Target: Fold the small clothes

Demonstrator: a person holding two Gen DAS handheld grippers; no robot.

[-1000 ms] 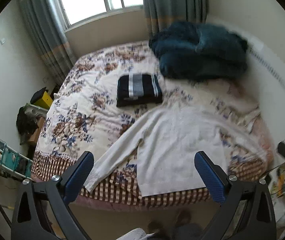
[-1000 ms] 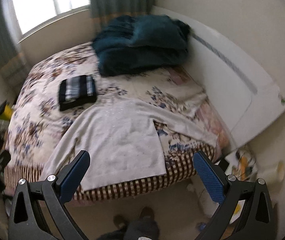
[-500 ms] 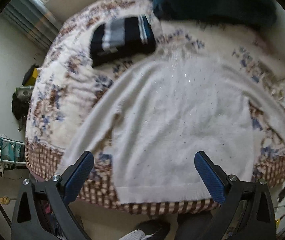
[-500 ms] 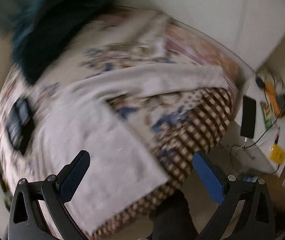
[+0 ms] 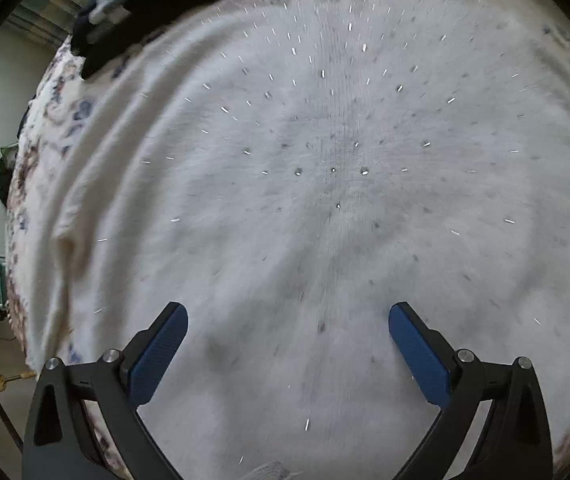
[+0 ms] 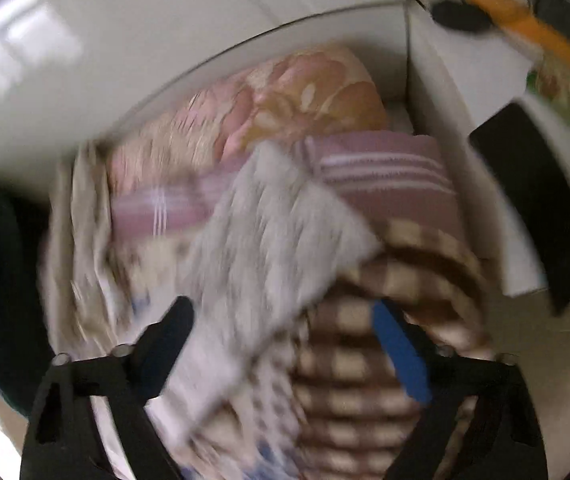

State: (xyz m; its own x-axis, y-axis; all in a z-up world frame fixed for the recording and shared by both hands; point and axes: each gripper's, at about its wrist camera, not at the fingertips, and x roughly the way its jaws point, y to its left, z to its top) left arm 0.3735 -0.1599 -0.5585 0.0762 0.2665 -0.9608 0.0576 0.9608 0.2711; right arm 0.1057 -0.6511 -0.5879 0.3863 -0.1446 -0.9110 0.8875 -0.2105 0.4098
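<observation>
A white sweater [image 5: 325,184] with small shiny specks lies spread flat on the bed and fills the left wrist view. My left gripper [image 5: 287,344] is open and empty, close above the sweater's body. In the blurred right wrist view the sweater's right sleeve end [image 6: 281,232] lies on the bed's corner. My right gripper [image 6: 281,344] is open, with its fingers either side of the sleeve, just short of the cuff.
A folded dark striped garment [image 5: 145,4] lies beyond the sweater at the upper left. The floral bedspread [image 5: 41,128] shows at the left. The checked bed border [image 6: 365,380], a pink striped cloth [image 6: 385,176], the white headboard [image 6: 165,40] and a bedside unit [image 6: 485,80] surround the sleeve.
Both grippers have dropped from a high view over the whole bed to close over the sweater. The left went to its body, the right swung right to the sleeve end at the bed's corner.
</observation>
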